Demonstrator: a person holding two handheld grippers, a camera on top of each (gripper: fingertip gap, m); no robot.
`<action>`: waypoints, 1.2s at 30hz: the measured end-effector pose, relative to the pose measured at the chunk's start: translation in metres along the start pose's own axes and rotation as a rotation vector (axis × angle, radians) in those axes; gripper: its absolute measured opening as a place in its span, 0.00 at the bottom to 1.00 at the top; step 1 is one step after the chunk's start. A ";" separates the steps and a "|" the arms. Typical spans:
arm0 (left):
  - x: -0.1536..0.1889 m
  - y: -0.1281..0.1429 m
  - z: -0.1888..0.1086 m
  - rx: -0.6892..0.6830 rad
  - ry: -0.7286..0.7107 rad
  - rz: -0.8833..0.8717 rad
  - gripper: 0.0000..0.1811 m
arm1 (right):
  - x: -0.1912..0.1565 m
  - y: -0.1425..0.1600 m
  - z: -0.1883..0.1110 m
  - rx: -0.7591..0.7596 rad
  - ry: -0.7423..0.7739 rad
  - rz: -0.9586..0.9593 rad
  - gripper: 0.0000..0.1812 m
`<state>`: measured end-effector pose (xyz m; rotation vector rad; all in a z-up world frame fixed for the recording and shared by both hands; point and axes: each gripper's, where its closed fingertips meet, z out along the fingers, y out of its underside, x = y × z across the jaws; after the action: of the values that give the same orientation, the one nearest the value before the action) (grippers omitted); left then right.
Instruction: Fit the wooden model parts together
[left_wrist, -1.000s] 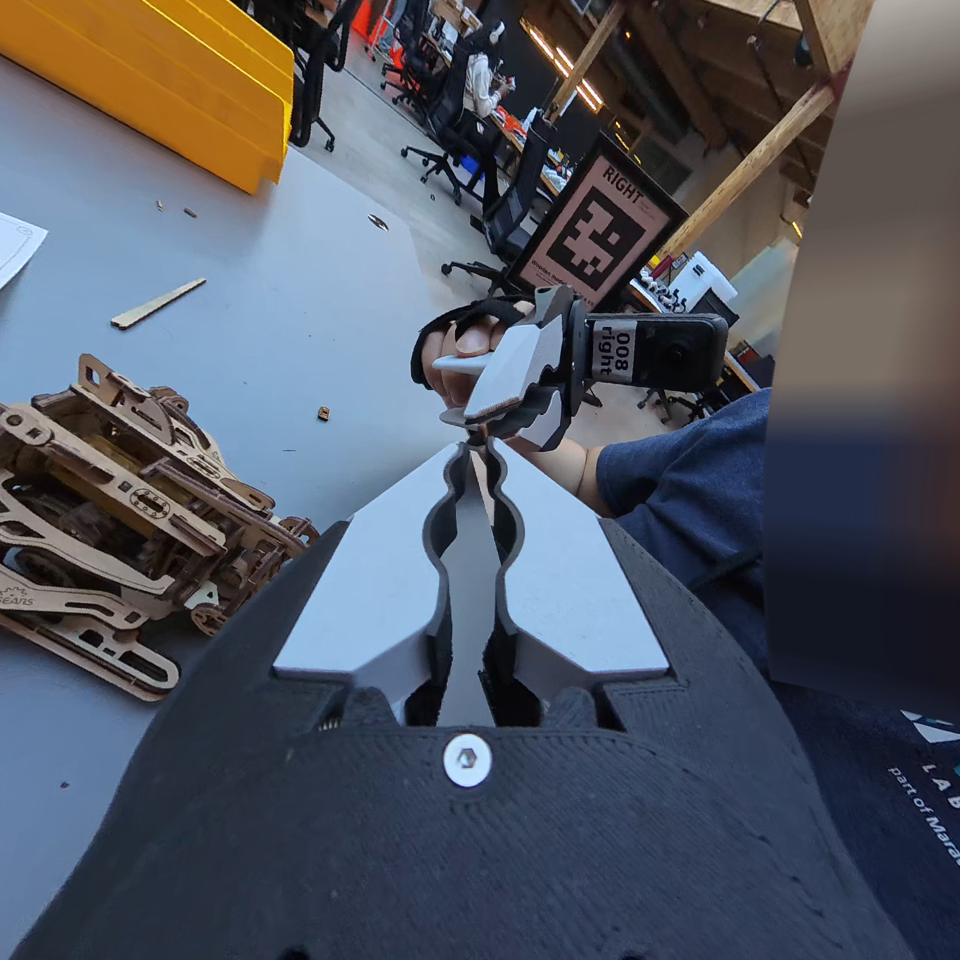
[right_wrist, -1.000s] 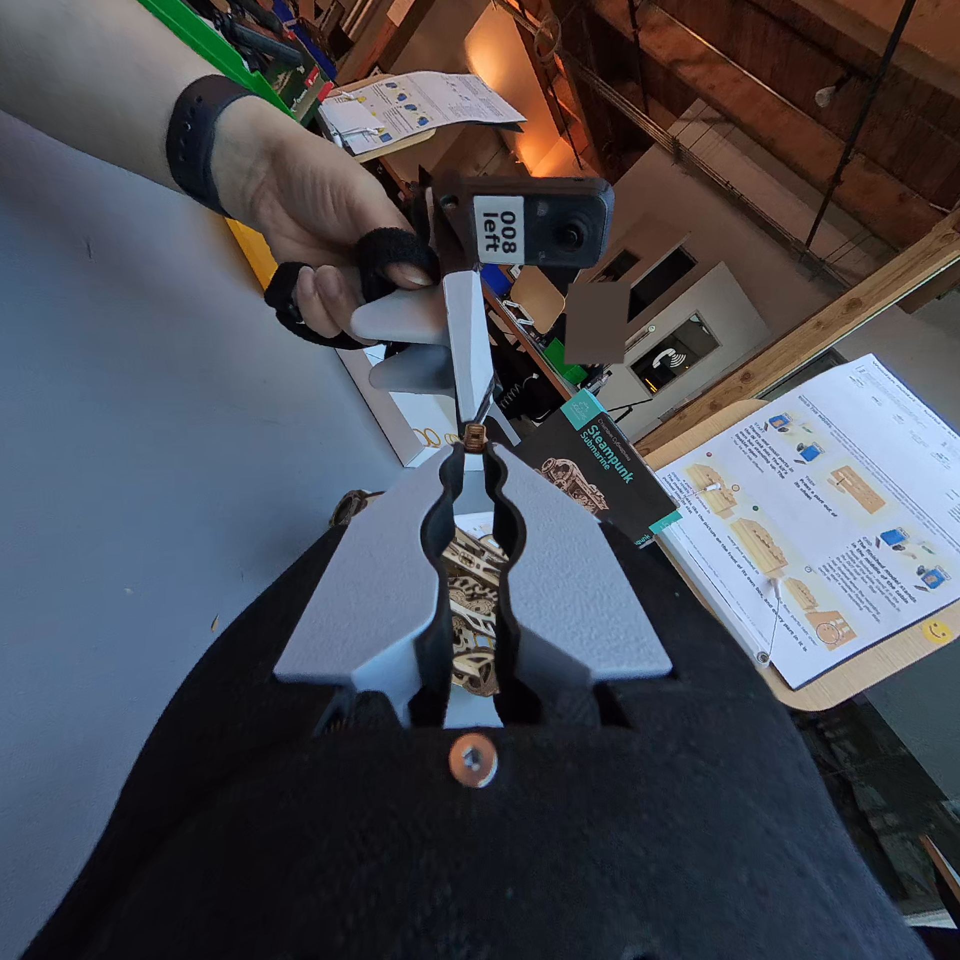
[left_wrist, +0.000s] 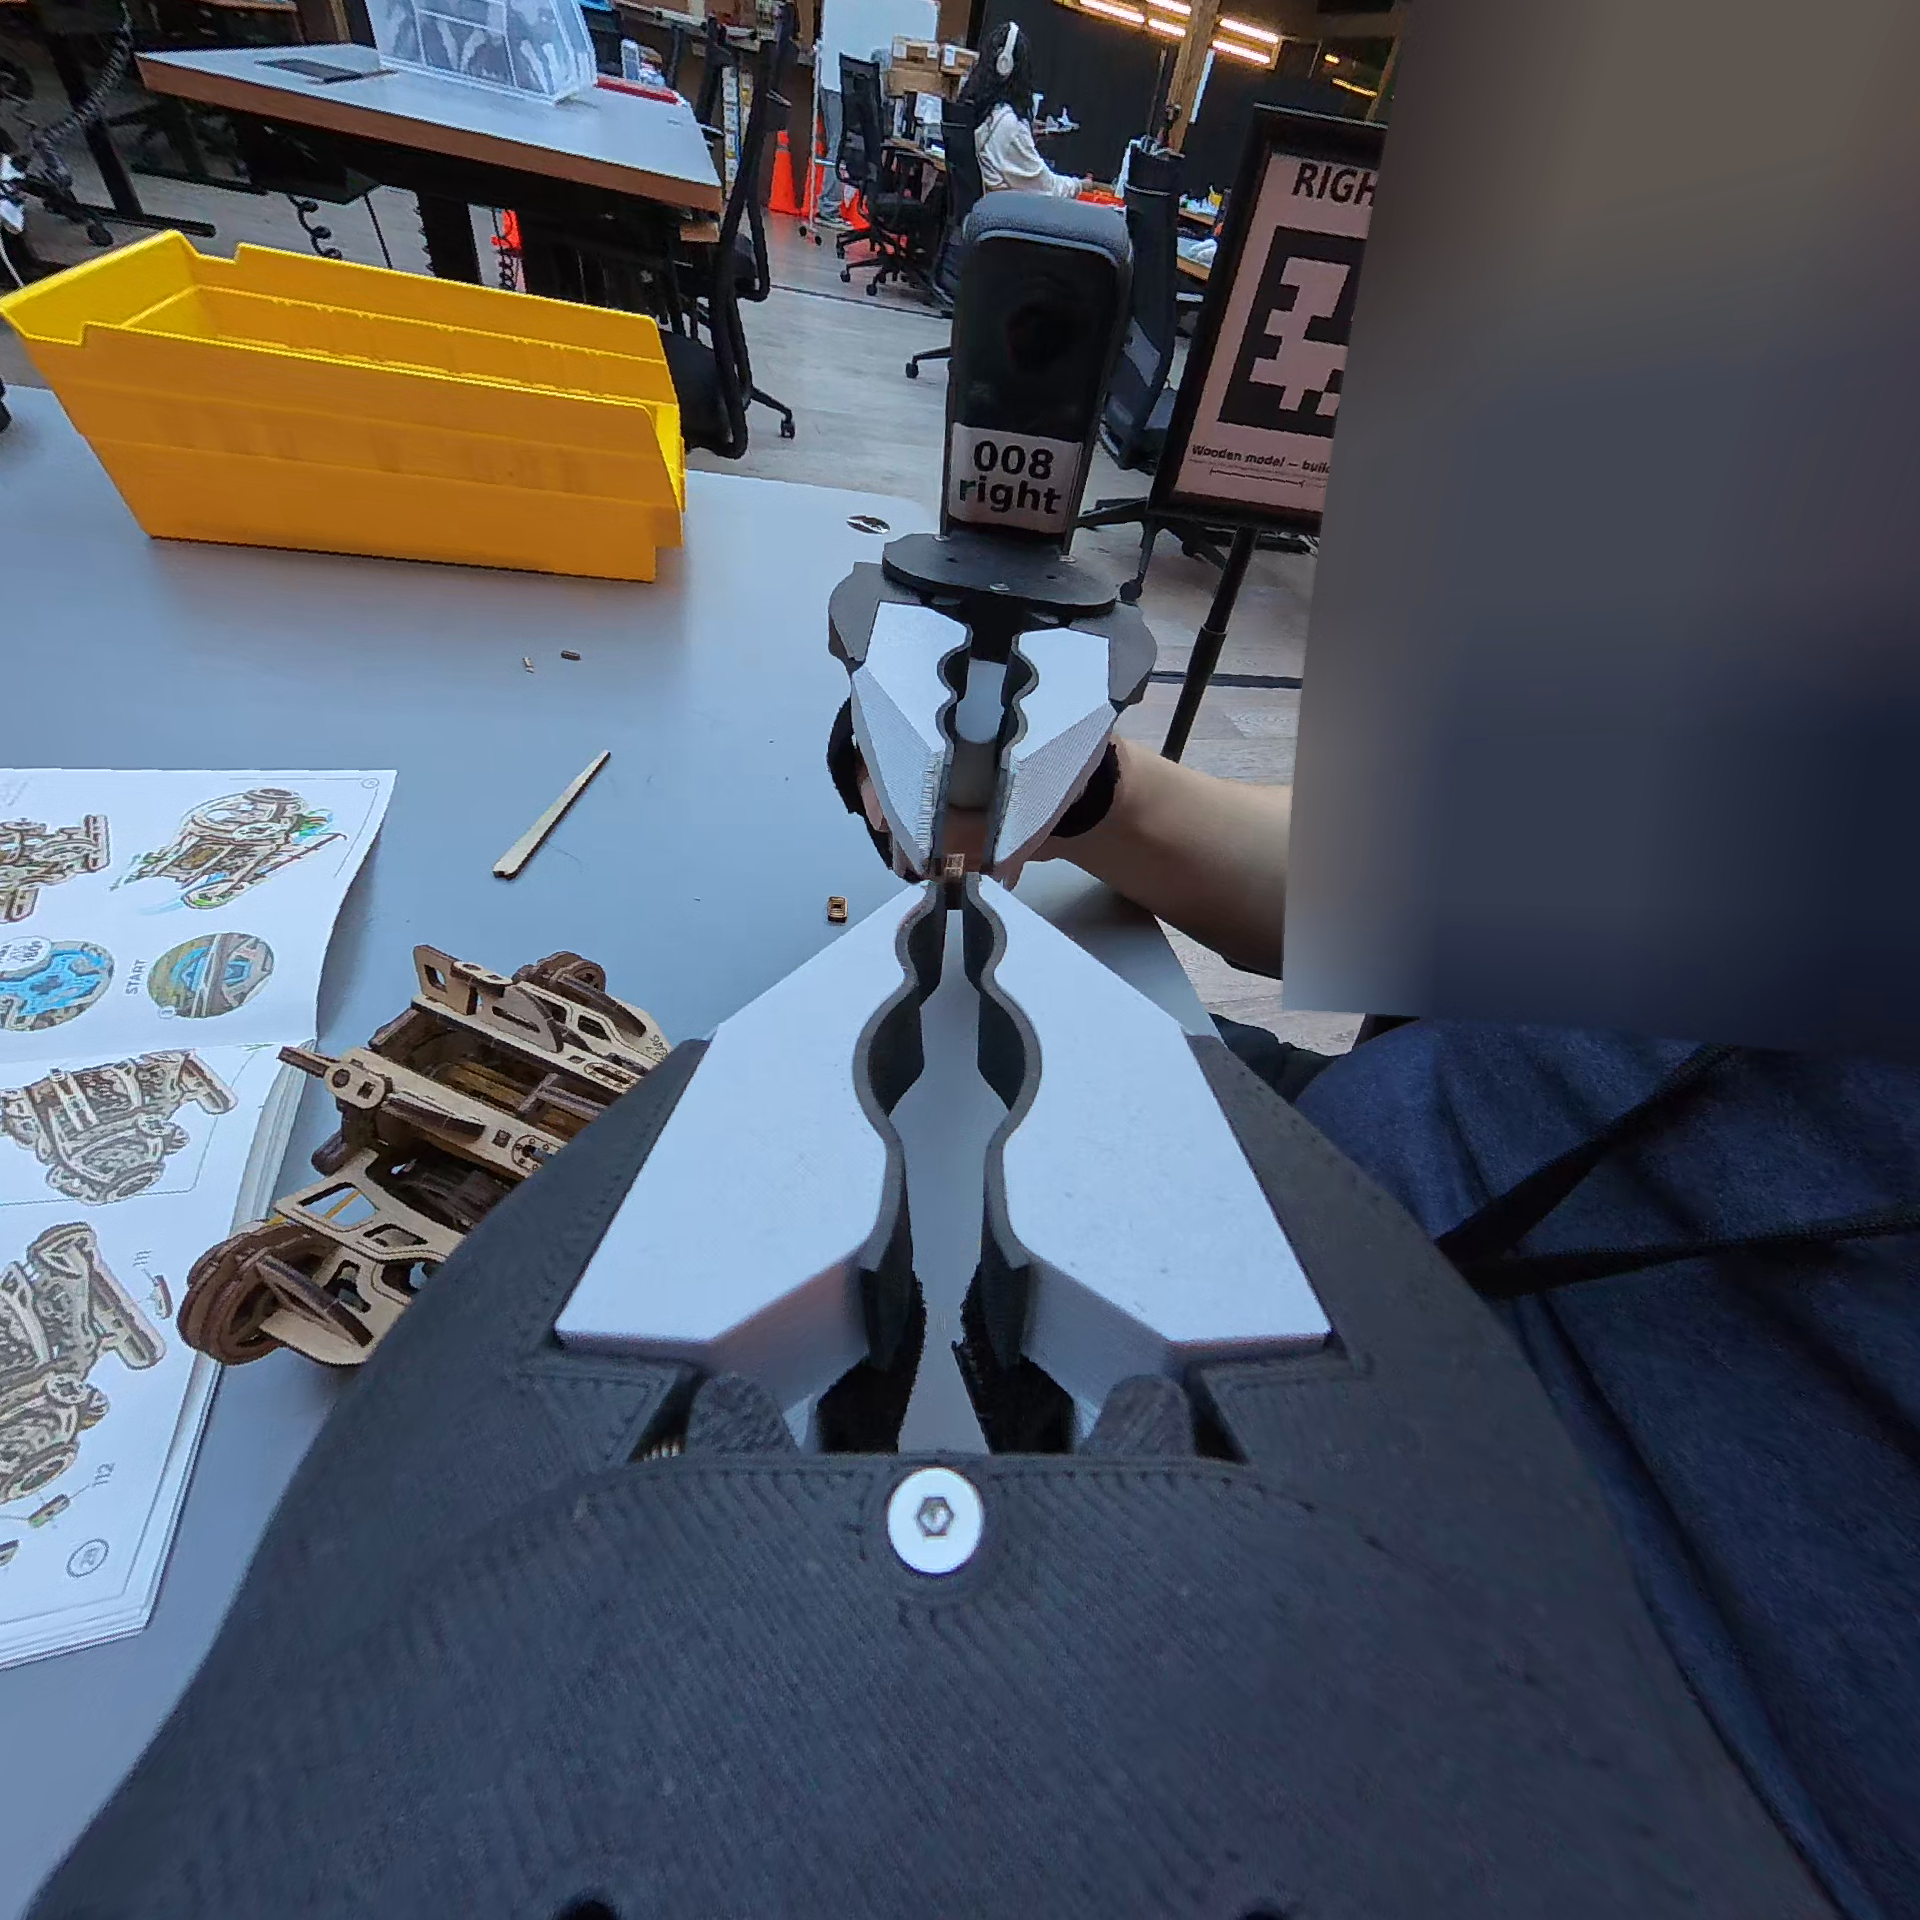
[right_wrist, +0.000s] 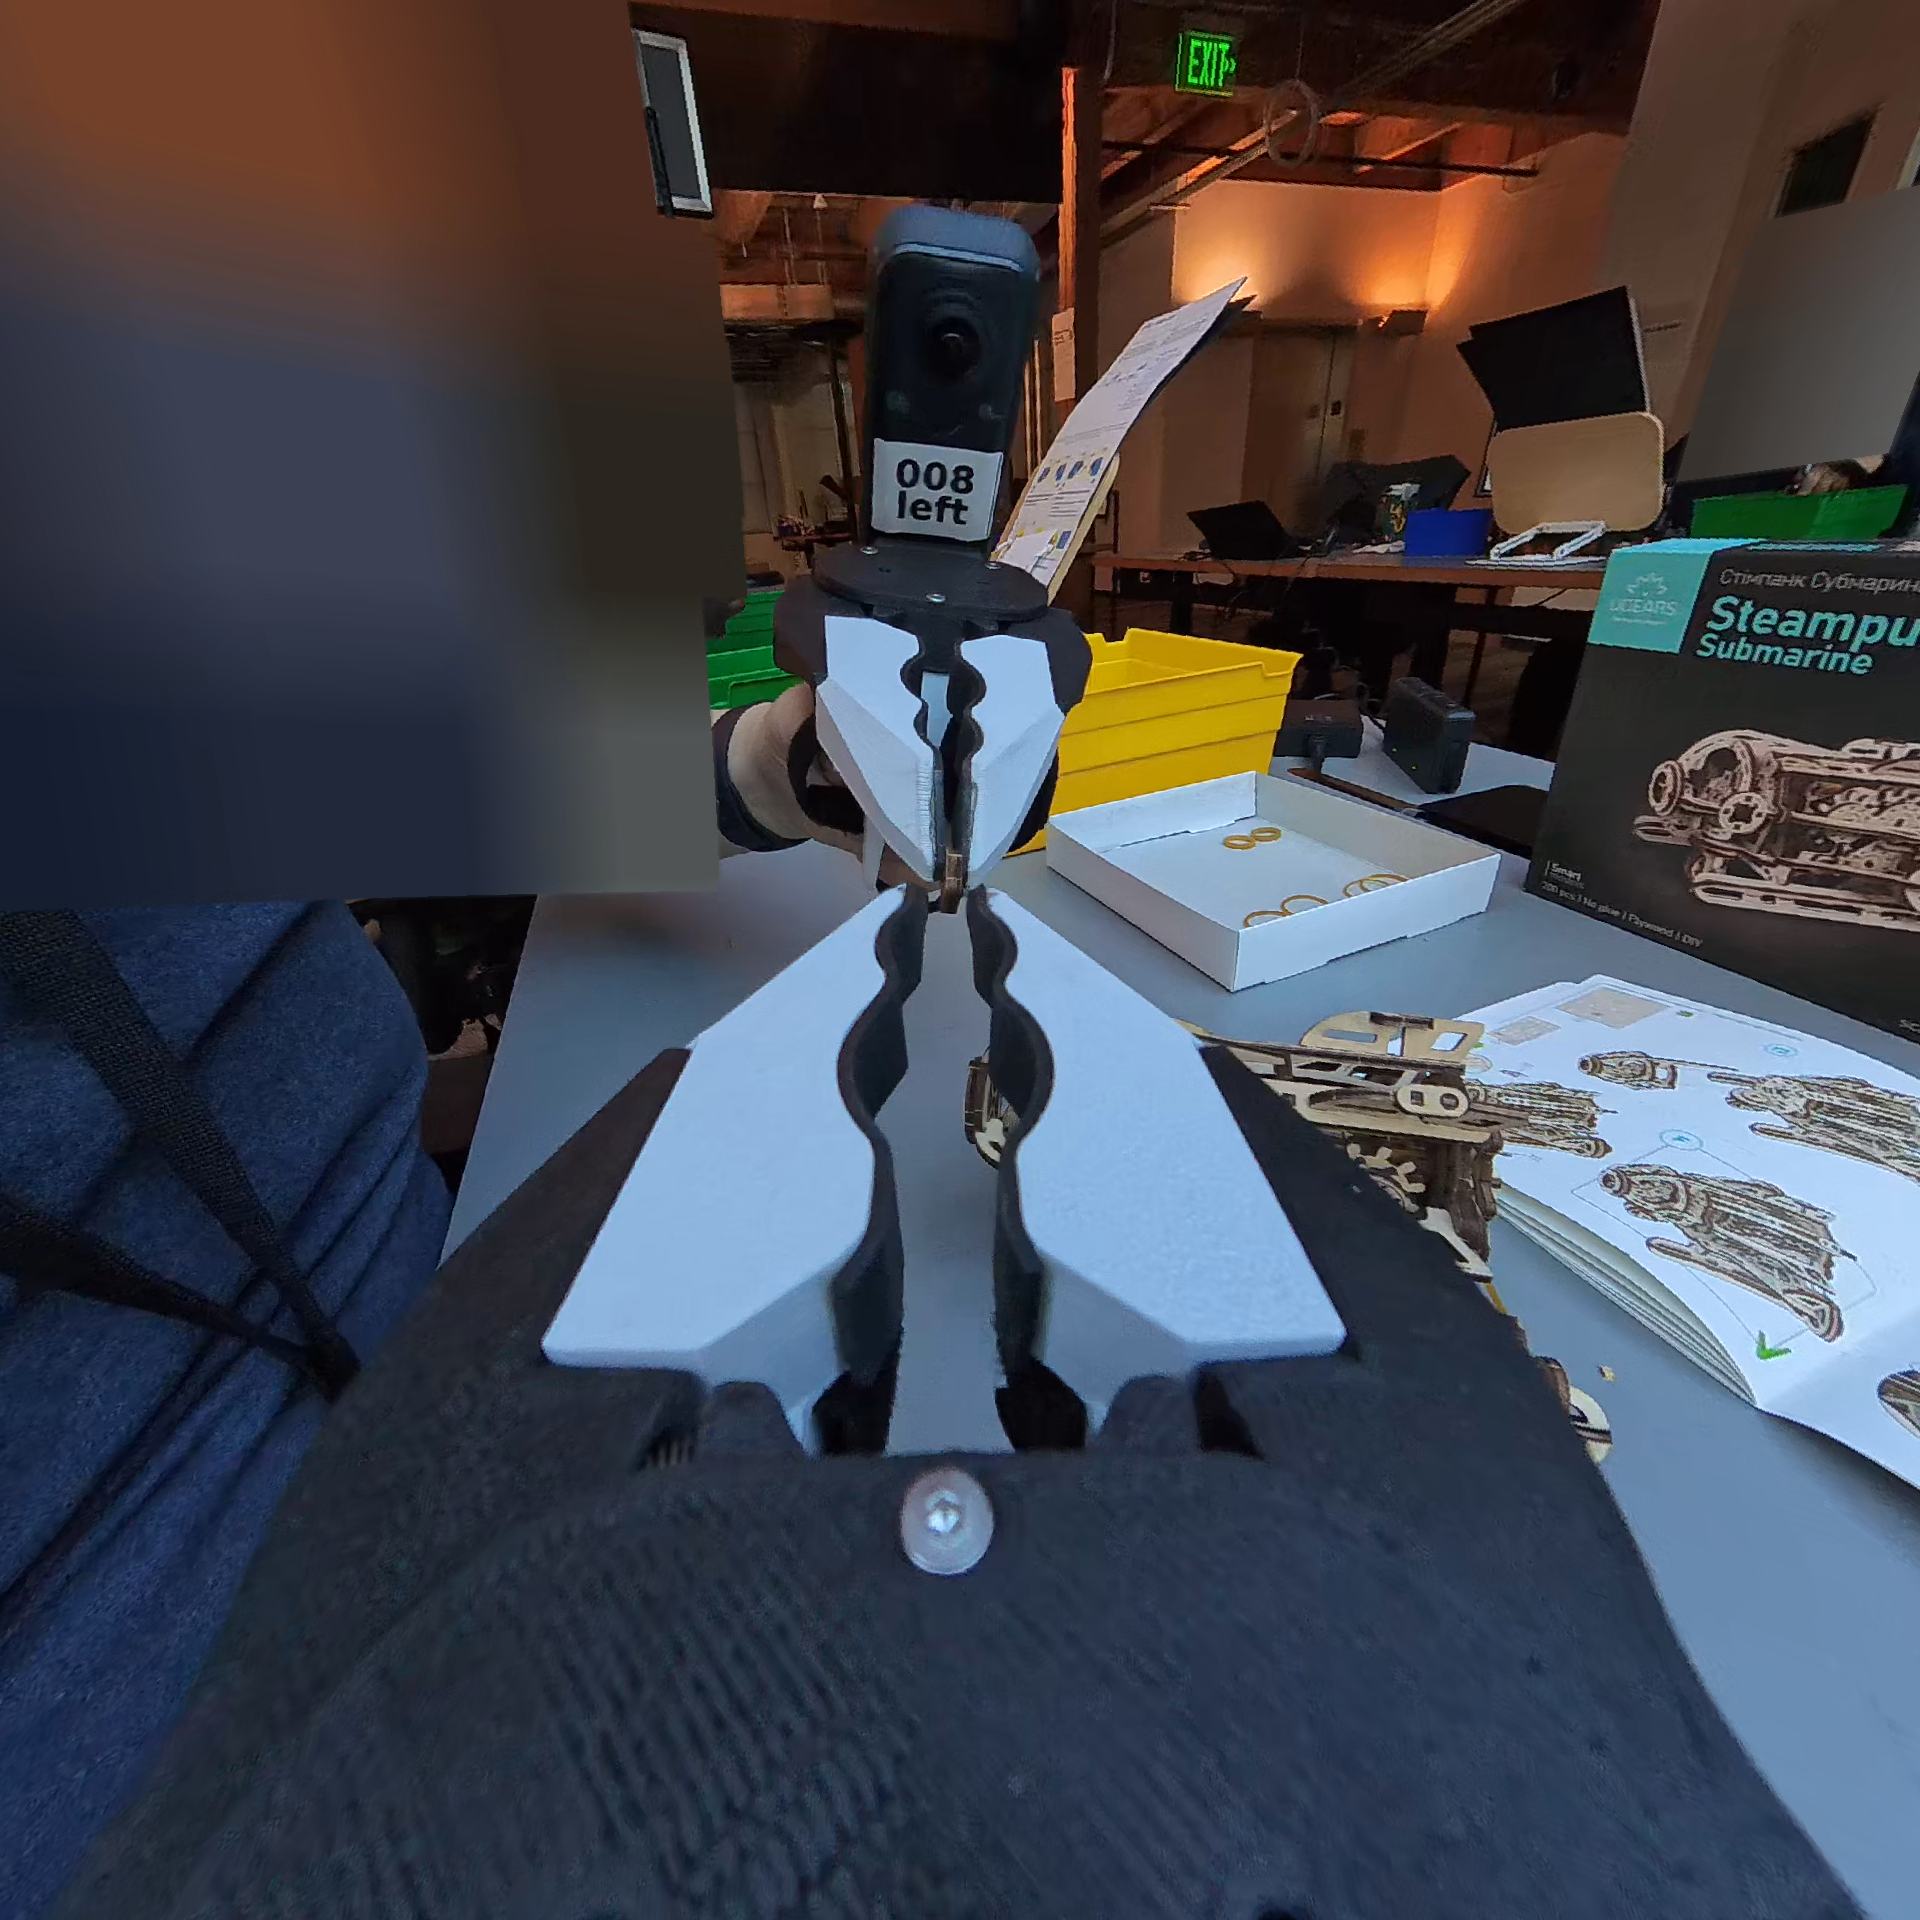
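Note:
My left gripper (left_wrist: 948, 896) and right gripper (right_wrist: 943, 902) meet tip to tip in the air above the grey table's near edge. Each also shows facing the other's camera: the right gripper in the left wrist view (left_wrist: 954, 871), the left gripper in the right wrist view (right_wrist: 951, 875). Both are shut. A tiny wooden part (left_wrist: 954, 863) is pinched at the right tips. A small brown wooden piece (right_wrist: 949, 881) sits between the left tips, touching the right tips. Whether these are one piece or two I cannot tell. The half-built wooden model (left_wrist: 447, 1143) (right_wrist: 1382, 1101) lies on the table.
An instruction booklet (left_wrist: 125, 1039) (right_wrist: 1714, 1174) lies open beside the model. A yellow bin (left_wrist: 364, 416), a wooden stick (left_wrist: 551, 816) and a loose wood bit (left_wrist: 834, 910) are on the table. A white tray (right_wrist: 1351, 914) and the kit box (right_wrist: 1745, 790) stand further back. The person's blue torso is close. Only a small space, under 4 cm, lies between the two pairs of fingers.
Both grippers have rolled from a tilted pose to level and stayed tip to tip. The tips remain shut on the small wooden part.

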<state>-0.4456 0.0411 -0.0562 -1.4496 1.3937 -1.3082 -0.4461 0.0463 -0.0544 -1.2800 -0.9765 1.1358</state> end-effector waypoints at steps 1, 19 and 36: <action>0.000 0.000 0.000 -0.001 0.001 0.002 0.01 | 0.000 0.000 0.000 -0.001 -0.002 -0.002 0.04; 0.001 0.006 0.003 -0.018 0.007 -0.010 0.01 | -0.002 0.008 0.000 -0.030 -0.027 0.030 0.01; -0.067 0.001 -0.028 -0.357 -0.101 0.205 0.25 | 0.043 0.063 0.000 -0.241 0.190 0.020 0.00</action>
<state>-0.4659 0.1102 -0.0628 -1.5283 1.7188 -0.8766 -0.4432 0.0853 -0.1200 -1.5637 -0.9810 0.9109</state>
